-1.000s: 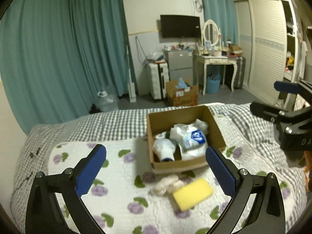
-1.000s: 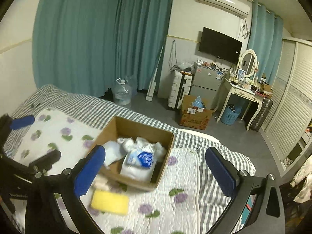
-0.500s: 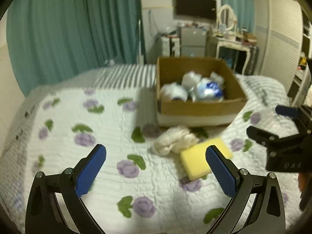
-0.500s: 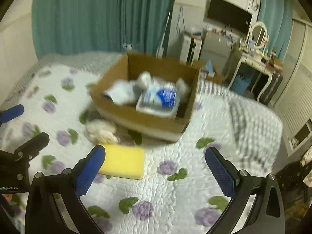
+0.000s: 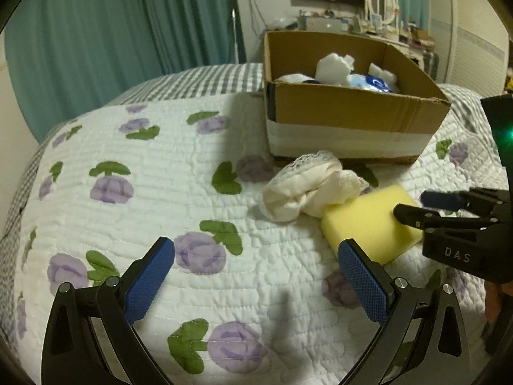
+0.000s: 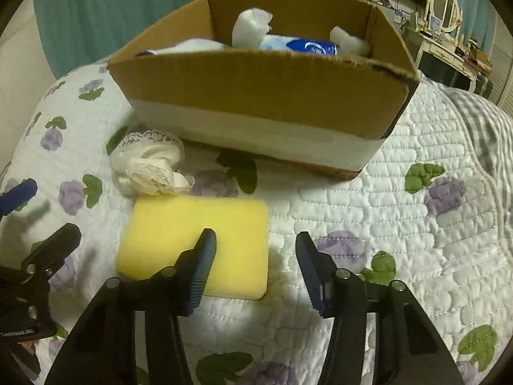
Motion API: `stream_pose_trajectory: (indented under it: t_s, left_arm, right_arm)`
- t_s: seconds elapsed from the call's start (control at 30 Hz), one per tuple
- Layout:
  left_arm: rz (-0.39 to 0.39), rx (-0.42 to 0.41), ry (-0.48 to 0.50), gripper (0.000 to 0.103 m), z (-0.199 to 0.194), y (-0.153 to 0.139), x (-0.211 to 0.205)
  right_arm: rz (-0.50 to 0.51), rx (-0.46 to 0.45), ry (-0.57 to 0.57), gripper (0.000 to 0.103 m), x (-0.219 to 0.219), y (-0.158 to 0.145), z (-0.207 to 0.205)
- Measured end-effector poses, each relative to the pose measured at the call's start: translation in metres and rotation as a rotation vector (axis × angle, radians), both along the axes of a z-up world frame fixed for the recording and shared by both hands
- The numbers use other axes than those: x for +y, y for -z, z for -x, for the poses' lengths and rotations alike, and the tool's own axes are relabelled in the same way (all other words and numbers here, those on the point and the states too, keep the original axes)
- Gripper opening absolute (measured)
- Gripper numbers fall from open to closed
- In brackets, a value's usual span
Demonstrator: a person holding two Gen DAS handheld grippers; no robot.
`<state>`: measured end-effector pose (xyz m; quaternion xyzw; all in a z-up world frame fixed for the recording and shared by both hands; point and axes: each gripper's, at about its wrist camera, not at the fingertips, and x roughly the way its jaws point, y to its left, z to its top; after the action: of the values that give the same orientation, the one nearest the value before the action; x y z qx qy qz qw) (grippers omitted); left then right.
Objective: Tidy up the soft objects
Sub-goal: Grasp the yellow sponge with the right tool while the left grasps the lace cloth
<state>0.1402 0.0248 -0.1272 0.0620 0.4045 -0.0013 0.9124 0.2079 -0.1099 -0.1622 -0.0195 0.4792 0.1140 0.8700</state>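
Note:
A yellow sponge lies flat on the floral quilt, in front of a cardboard box. A crumpled white lace cloth lies beside the sponge, touching its far left corner. My right gripper is open low over the sponge's near right edge, its left finger over the sponge, its right finger off it. My left gripper is open and empty over the quilt, left of the sponge and cloth. The box holds white soft items and a blue and white pack.
The bed's floral quilt covers a grey checked sheet. Teal curtains hang behind. A dressing table with a mirror and a wall TV stand at the far right.
Both grippers dropped lower and closer to the quilt. My right gripper's fingers have narrowed and come down over the sponge's near edge. The box looms larger.

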Motion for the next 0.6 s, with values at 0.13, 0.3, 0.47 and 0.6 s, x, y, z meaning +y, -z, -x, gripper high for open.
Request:
stream_pose_trajectory:
  t_s: [0.13, 0.3, 0.47, 0.6]
  left_arm:
    - [0.004, -0.005, -0.011, 0.103, 0.004, 0.002, 0.001]
    - [0.0, -0.012, 0.006, 0.103, 0.01, 0.0, -0.004]
    - [0.034, 0.022, 0.032, 0.103, 0.008, -0.006, -0.016]
    - [0.051, 0.047, 0.028, 0.103, -0.009, -0.008, -0.024]
  right_arm:
    - [-0.029, 0.001, -0.018, 0.029, 0.002, 0.004, 0.005]
    - [-0.038, -0.058, -0.023, 0.019, -0.003, -0.011, 0.024]
    - [-0.032, -0.129, 0.033, 0.004, -0.034, -0.035, 0.037]
    - [-0.067, -0.153, 0.084, 0.003, -0.061, -0.044, 0.033]
